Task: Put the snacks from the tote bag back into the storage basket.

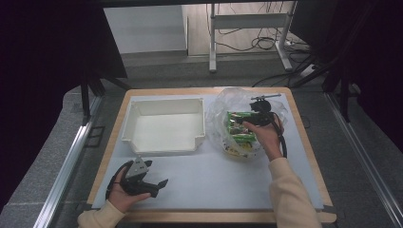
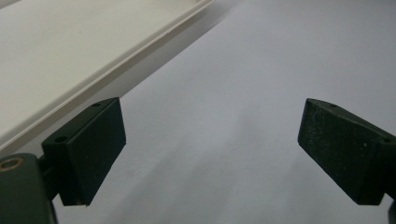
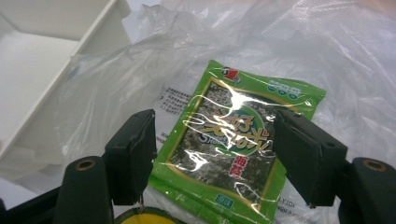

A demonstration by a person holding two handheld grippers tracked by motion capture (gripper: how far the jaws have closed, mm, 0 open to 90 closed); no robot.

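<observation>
Fingers (image 3: 130,154) of right gripper (image 3: 215,154) spread, straddling green seaweed packet (image 3: 233,140) inside clear plastic bag (image 3: 116,88); contact unclear. Left gripper (image 2: 210,154) fingers spread over bare bench (image 2: 261,60), white tray (image 2: 70,51) just beyond left finger.

L gripper (image 1: 151,183): jaws wide apart, pointing 3 o'clock, low, palm under | R gripper (image 1: 247,124): jaws apart, pointing 9 o'clock, forearm extended

Lab workspace, cables (image 1: 247,43) on floor, metal frame legs (image 1: 212,42)
</observation>
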